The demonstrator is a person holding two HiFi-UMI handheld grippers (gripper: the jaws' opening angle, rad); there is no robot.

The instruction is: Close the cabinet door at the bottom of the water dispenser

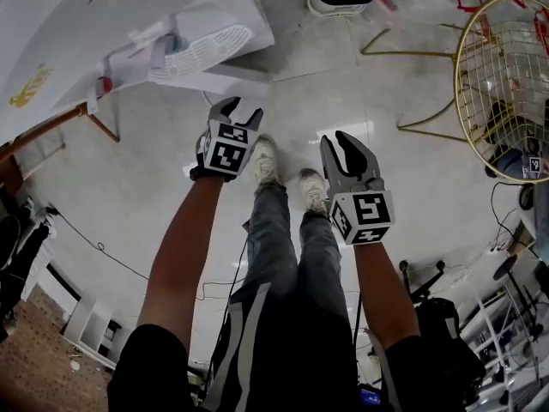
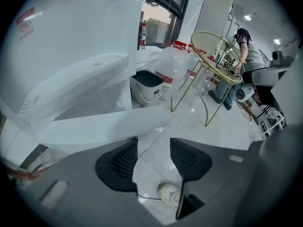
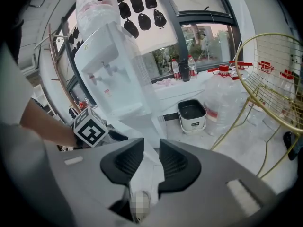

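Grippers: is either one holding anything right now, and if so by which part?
Nothing is held: the left gripper and the right gripper both have their jaws apart and empty.

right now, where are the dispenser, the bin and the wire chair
dispenser (image 3: 118, 86): right gripper view, white front under the taps
bin (image 3: 194, 120): right gripper view, white front wall
wire chair (image 2: 213, 53): left gripper view, gold mesh
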